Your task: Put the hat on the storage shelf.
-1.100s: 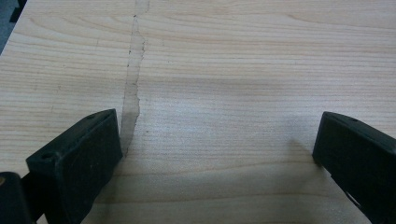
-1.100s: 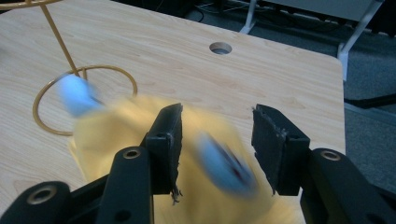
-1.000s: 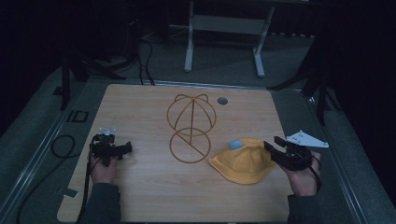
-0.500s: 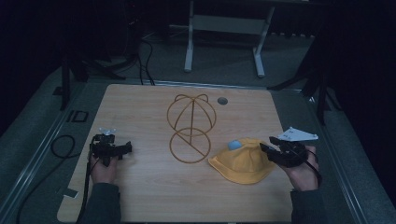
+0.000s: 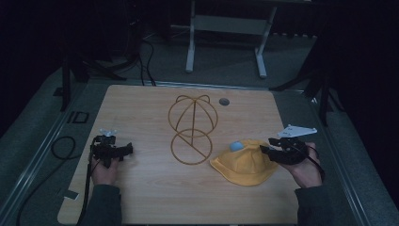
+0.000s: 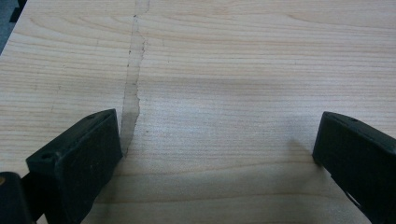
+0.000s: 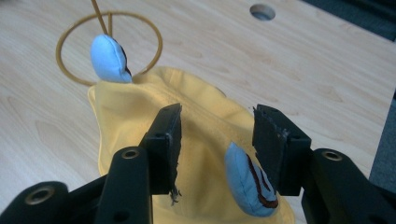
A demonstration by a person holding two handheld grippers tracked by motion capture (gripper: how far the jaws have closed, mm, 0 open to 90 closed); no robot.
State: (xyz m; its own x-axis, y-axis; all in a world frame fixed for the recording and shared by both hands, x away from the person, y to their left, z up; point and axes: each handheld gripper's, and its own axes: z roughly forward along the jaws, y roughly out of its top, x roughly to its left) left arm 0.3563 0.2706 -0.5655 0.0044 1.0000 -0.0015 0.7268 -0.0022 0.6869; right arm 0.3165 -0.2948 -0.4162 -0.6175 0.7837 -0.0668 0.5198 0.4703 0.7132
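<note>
Right gripper (image 5: 269, 149) poised over the yellow hat (image 5: 242, 162), lower right of the high view.

Its jaws stand apart astride the hat's crown, one blue ear (image 7: 247, 184) between them, pads not pressing. The hat looks light, soft and floppy, so it should crumple and drape rather than keep shape; a pinch on a fold of the crown or the brim would likely hold best, as the ears may stretch. The second ear (image 7: 108, 58) sits near the wire stand (image 5: 193, 128) at centre. The left gripper (image 5: 126, 149) rests wide and empty at lower left. The wooden table (image 5: 141, 197) is smooth, the room around it dark.
</note>
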